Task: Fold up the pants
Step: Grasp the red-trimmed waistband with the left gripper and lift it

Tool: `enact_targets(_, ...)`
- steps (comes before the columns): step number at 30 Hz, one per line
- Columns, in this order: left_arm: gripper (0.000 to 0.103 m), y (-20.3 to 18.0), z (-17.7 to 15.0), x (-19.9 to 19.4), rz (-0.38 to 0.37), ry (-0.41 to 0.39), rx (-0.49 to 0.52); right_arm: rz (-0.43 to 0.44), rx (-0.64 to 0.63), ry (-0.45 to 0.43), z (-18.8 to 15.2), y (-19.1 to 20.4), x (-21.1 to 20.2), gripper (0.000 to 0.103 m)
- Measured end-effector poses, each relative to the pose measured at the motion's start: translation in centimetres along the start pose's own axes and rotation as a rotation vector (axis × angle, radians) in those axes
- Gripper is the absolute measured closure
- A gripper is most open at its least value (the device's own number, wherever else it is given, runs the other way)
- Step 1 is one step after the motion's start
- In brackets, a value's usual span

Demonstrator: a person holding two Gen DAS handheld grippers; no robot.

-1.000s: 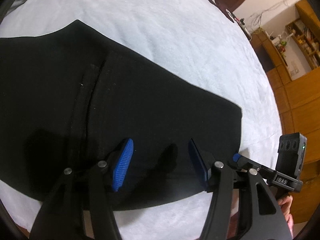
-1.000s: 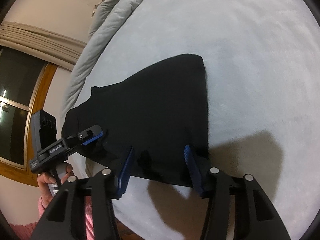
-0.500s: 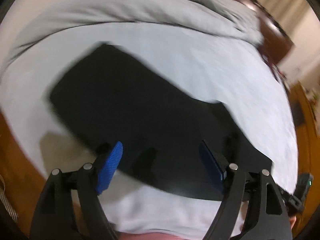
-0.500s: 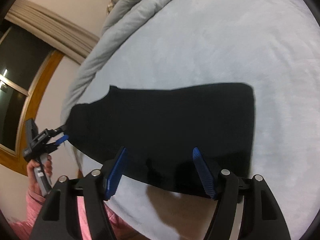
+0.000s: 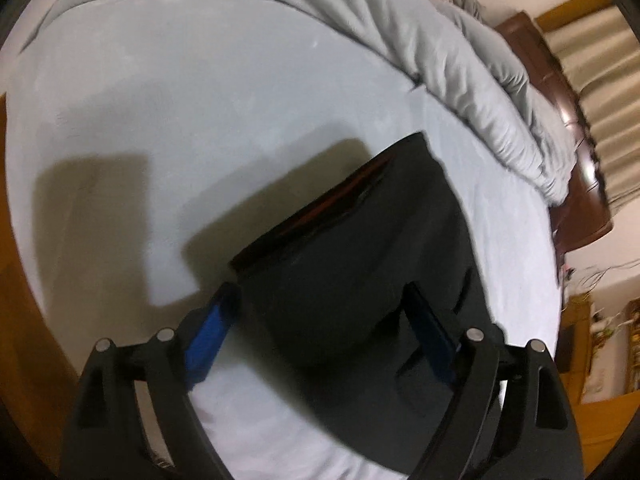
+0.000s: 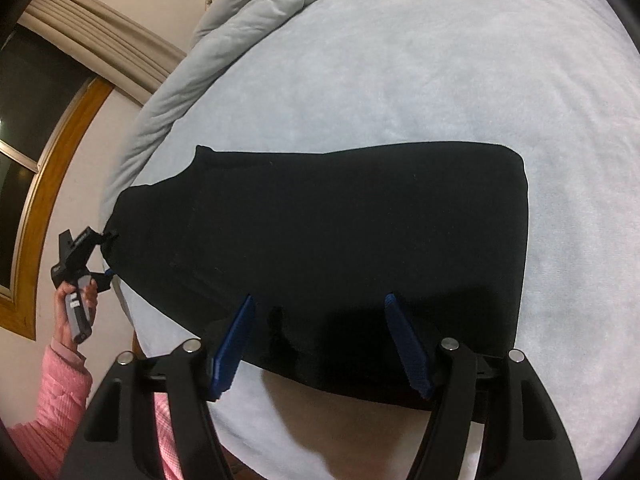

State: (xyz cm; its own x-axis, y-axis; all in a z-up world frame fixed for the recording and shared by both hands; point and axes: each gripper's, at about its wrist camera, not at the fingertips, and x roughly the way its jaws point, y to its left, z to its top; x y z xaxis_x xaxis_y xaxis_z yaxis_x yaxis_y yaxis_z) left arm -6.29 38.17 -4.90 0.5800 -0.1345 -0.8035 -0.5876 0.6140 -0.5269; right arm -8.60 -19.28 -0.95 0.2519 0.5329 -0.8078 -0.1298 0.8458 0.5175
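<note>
Black pants (image 6: 328, 232) lie flat on the bed (image 6: 440, 80); left gripper (image 5: 320, 320) and right gripper (image 6: 320, 340) (fingers spread, gripping nothing) hover over the pants' near edge.

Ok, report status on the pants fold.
Left hand-held gripper open at one end. Right hand-held gripper open, empty. Black pants lying flat on bed. Nothing obstructing.

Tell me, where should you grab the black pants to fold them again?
Probably the narrow end of the black pants, near the left hand-held gripper. That end is a short edge at the bed's side, so open fingers can slide onto it from off the light blue sheet and carry it over the wide end.
</note>
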Motion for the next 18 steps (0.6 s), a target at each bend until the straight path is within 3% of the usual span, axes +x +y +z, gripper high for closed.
enact_targets(1,0.022,-0.5,0.0,0.2,-0.029,-0.002,-0.007,0.001,0.004,0.0,0.0,-0.1,0.1,0.035)
enact_targets(11,0.024,-0.5,0.7,1.8,-0.004,0.004,-0.106,0.026,0.011,-0.011,-0.3,-0.6,-0.1,0.035)
enact_targets(12,0.038,-0.9,0.5,1.6,0.004,-0.008,-0.09,0.032,0.015,-0.013,-0.4,-0.7,-0.2,0.035)
enact_targets(13,0.059,-1.3,0.4,1.5,-0.005,-0.01,-0.074,0.039,0.02,-0.014,-0.4,-0.9,-0.2,0.035)
enact_targets(14,0.068,-1.7,0.2,1.3,-0.042,-0.003,-0.063,0.043,0.024,-0.015,-0.4,-0.9,-0.2,0.035)
enact_targets(15,0.076,-1.8,-0.1,0.9,-0.061,-0.003,-0.067,0.05,0.03,-0.016,-0.4,-1.0,-0.3,0.035)
enact_targets(18,0.08,-3.8,-1.0,-1.0,-0.086,-0.053,-0.022,0.069,0.044,-0.019,-0.4,-1.3,-0.4,0.035)
